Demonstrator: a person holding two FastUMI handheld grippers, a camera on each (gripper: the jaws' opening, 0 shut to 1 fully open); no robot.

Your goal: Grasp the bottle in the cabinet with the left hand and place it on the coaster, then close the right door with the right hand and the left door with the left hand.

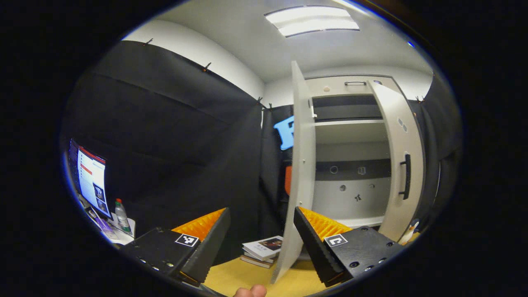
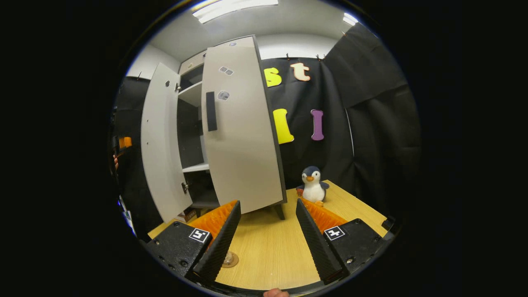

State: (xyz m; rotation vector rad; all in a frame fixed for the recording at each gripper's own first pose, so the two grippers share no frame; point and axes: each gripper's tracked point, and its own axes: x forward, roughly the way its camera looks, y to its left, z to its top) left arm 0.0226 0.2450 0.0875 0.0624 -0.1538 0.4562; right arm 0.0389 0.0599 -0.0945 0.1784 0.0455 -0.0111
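Observation:
A white cabinet (image 1: 350,132) stands on the wooden table (image 2: 272,247) with both doors swung open. In the left gripper view its left door (image 1: 303,165) shows edge-on just beyond my open left gripper (image 1: 260,211). The right door (image 1: 402,165) with its black handle (image 1: 406,177) stands to the right. In the right gripper view my open right gripper (image 2: 268,203) faces the outer face of the right door (image 2: 241,136), a short way from it. A round coaster (image 2: 229,259) lies on the table, half hidden behind that gripper's left finger (image 2: 218,243).
A stack of books (image 1: 264,249) lies on the table left of the cabinet. A toy penguin (image 2: 313,185) stands to its right near the black cloth wall. Off to the far left are a lit monitor (image 1: 93,179) and a small bottle (image 1: 121,214) on a side desk.

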